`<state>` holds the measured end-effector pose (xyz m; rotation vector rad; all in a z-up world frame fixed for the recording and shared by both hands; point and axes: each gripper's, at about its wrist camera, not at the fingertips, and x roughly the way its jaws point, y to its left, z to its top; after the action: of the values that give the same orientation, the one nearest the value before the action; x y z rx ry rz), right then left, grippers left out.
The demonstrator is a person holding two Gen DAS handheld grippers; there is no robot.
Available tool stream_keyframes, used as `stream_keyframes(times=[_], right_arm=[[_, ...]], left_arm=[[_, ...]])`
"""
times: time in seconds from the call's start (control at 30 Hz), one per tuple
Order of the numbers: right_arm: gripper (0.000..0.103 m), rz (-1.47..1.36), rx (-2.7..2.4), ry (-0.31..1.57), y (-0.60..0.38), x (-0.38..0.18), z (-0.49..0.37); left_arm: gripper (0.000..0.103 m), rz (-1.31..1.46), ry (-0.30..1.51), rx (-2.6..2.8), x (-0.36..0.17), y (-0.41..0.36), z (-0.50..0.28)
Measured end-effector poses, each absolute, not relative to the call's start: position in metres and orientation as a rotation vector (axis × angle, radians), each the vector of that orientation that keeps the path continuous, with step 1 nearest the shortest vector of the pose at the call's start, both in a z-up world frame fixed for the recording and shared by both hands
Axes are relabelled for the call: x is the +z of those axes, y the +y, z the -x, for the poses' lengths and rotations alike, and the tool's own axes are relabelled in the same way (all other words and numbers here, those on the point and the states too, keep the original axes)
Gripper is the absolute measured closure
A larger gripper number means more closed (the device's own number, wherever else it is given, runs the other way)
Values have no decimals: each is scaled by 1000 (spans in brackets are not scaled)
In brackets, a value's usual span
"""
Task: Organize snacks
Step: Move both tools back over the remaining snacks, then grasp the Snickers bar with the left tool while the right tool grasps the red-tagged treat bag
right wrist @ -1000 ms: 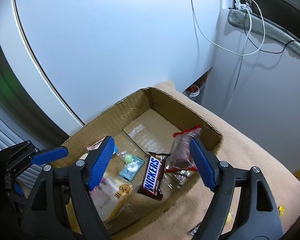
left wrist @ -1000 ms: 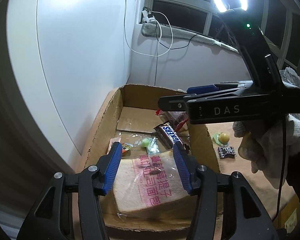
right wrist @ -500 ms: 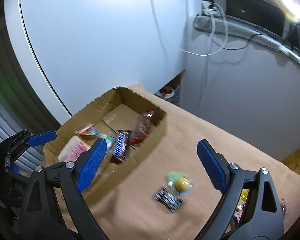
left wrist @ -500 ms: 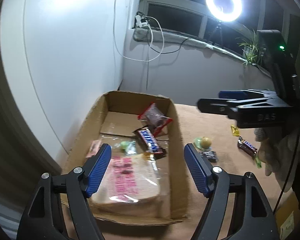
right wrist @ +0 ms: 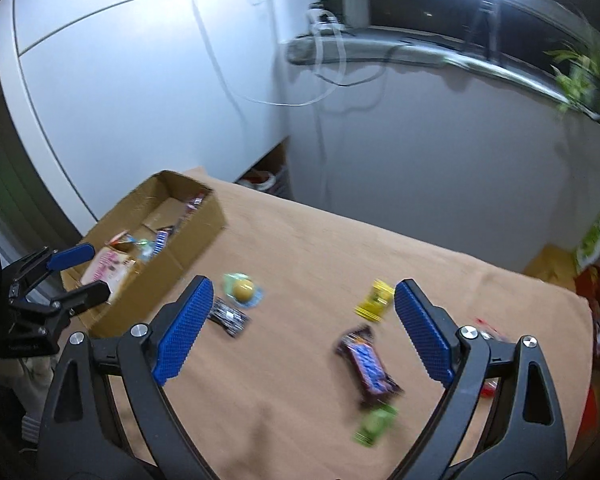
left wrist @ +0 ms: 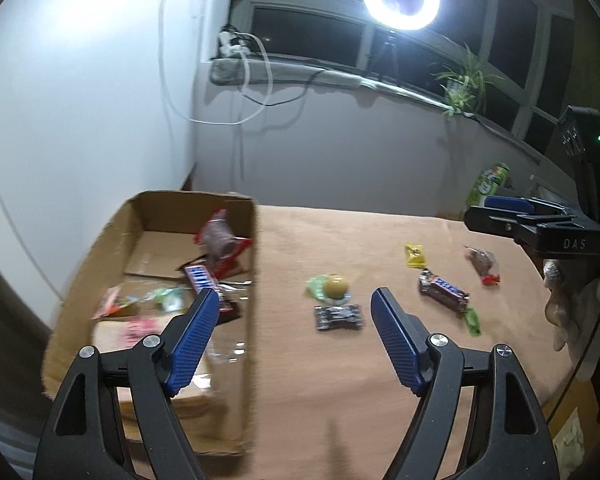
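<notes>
I have both tongs spread wide with nothing between their blue pads. The left gripper (left wrist: 294, 322) hangs above the right-hand wall of the open brown cardboard box (left wrist: 249, 320), its left finger over the box's inside and its right finger over the tan tablecloth (left wrist: 340, 380). Inside the box I see a clear bag of sliced bread with pink print (left wrist: 140, 326), a Snickers bar (left wrist: 202, 278) and a red-edged clear pouch of dark snacks (left wrist: 220, 242) leaning at the far right corner.

Out on the cloth, the small black foil packet (left wrist: 338, 317) lies just beyond the left gripper's fingertips, roughly between them, with the round yellow sweet in its green-and-clear wrapper (left wrist: 332, 288) touching its far edge.

The right gripper (right wrist: 300, 322) frames the loose snacks farther right: the second brown-and-blue chocolate bar (right wrist: 368, 362) lies between its fingers, nearer the right one. The small yellow sachet (right wrist: 376, 300) sits just far of it, beside the right fingertip, and a green wrapped sweet (right wrist: 374, 424) lies nearer me, blurred. Another red-trimmed clear pouch (left wrist: 482, 264) rests at the far right, well apart from the box.
</notes>
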<state>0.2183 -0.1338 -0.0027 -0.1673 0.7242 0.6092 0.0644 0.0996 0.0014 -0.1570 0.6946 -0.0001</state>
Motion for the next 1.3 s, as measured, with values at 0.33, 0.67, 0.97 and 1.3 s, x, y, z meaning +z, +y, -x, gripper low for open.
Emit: stream_keyframes(times=[0.33, 0.67, 0.97, 1.3], right_arm=[[9, 89, 494, 749, -217, -17, -221], [9, -16, 390, 806, -286, -44, -240], [18, -33, 387, 890, -300, -80, -273], [29, -38, 415, 941, -296, -106, -296]], left_arm=[[25, 158, 709, -97, -4, 53, -86], [25, 188, 749, -188, -19, 9, -106], [31, 227, 851, -285, -45, -34, -134], [32, 285, 949, -300, -72, -66, -176]])
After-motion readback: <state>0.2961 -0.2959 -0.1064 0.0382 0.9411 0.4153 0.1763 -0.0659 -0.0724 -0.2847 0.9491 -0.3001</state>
